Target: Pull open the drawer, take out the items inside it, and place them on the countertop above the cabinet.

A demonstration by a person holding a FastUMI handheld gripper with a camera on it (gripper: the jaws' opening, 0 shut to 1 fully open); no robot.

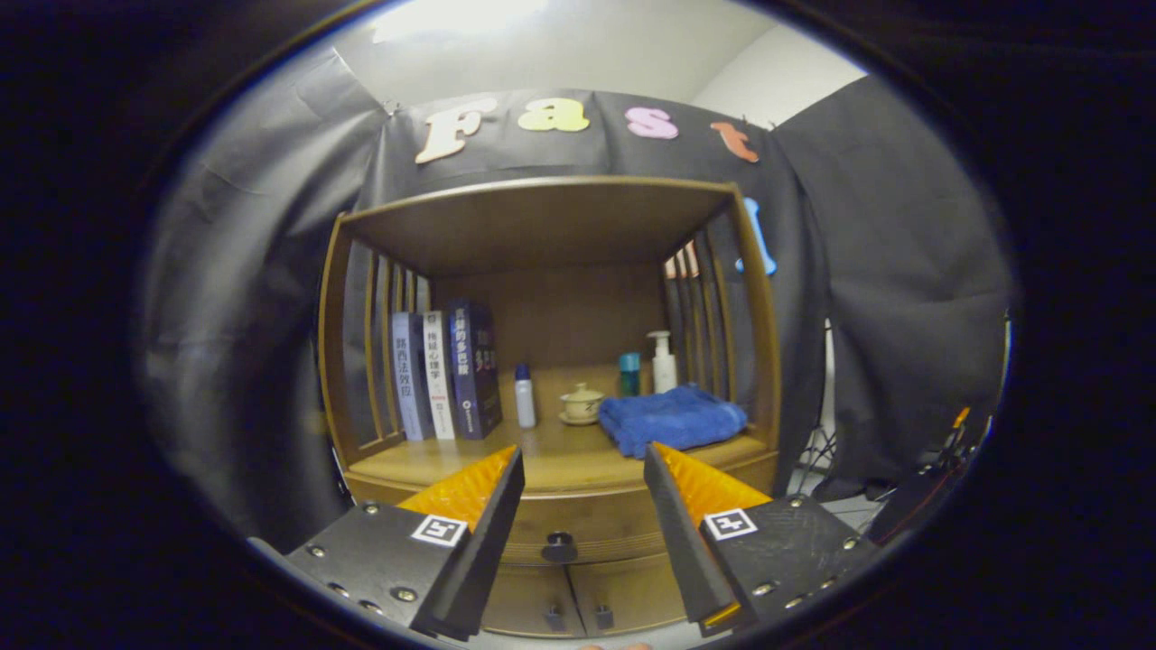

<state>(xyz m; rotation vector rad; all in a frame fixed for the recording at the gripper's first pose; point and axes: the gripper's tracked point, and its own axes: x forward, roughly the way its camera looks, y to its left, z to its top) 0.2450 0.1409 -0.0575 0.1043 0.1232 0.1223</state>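
Note:
A wooden cabinet stands ahead of me, its drawer [578, 524] closed under the countertop [560, 456]. A dark round knob [559, 547] sits on the drawer front, seen low in the gap between my fingers and some way beyond them. My gripper [583, 462] is open with nothing between its fingers, its tips level with the countertop's front edge. The inside of the drawer is hidden.
On the countertop stand three books [445, 373] at the left, a small white bottle [525, 395], a lidded cup on a saucer [581, 403], a folded blue towel [673, 418], a teal container [629, 373] and a pump bottle [663, 361]. Slatted sides and a wooden roof enclose it. Two small doors [578, 598] lie below the drawer.

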